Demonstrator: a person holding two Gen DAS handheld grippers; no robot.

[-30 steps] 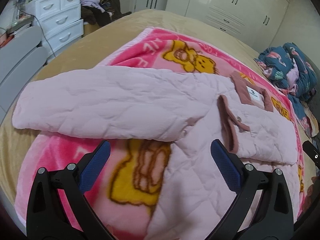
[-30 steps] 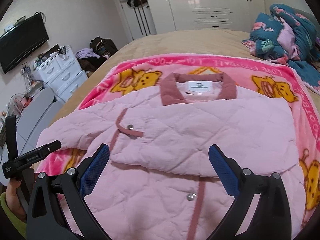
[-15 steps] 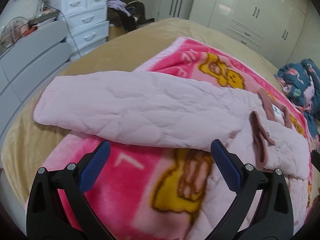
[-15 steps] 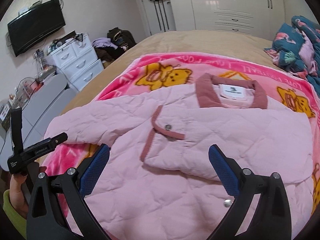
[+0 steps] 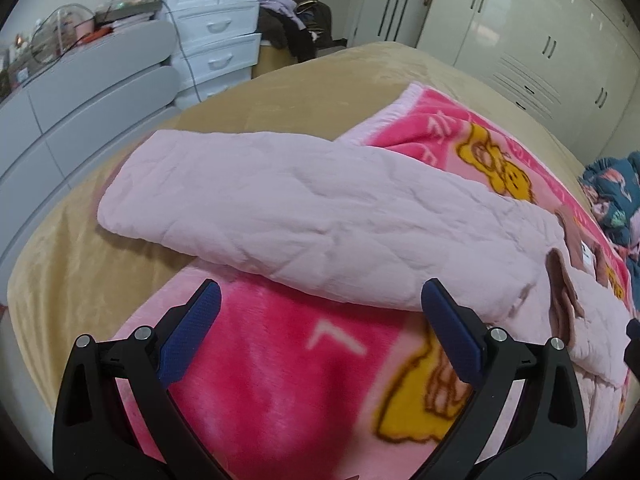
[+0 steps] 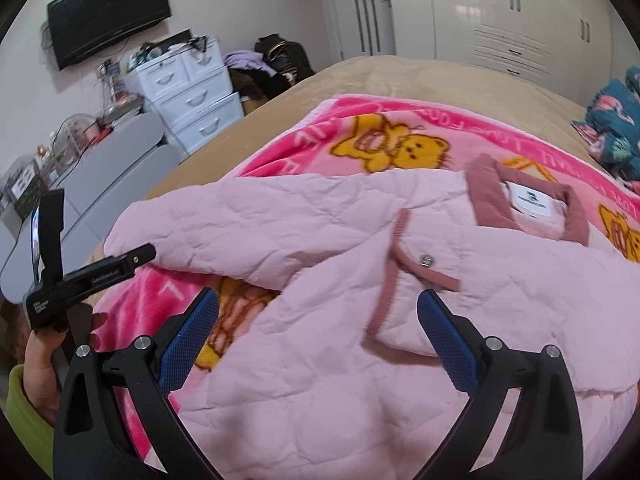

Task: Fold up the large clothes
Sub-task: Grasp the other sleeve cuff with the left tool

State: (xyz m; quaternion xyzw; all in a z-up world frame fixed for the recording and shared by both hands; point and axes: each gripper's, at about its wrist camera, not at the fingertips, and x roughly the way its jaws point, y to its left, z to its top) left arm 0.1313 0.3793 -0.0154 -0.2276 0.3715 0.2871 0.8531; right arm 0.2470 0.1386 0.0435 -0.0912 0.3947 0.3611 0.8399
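In the left wrist view, the left claw [image 5: 318, 304] stands wide open with nothing between its blue pads, hovering over the pink bear-print blanket [image 5: 280, 380] just short of the pink quilted jacket [image 5: 340, 216]. The jacket's sleeve [image 5: 248, 196] lies stretched out across the frame, its cuff end reaching off the blanket onto the tan bed cover [image 5: 100, 208]. Compared with a second ago this view has swung toward the cuff side: the sleeve now fills the middle, the collar [image 5: 576, 248] sits far off at the right edge, and the white drawer unit [image 5: 216, 28] looms larger at the top. In the right wrist view, the right claw [image 6: 318, 304] is likewise spread wide and empty, held above the jacket's [image 6: 320, 360] front, near its trimmed flap with a snap button [image 6: 426, 261]. The collar [image 6: 486, 192] with its white label lies toward the upper right. This view has also turned since a second ago, so the collar moved from centre to the right. At the left edge the person's hand [image 6: 44, 356], in a green sleeve, grips the other tool, whose tip now reaches close to the sleeve's cuff.
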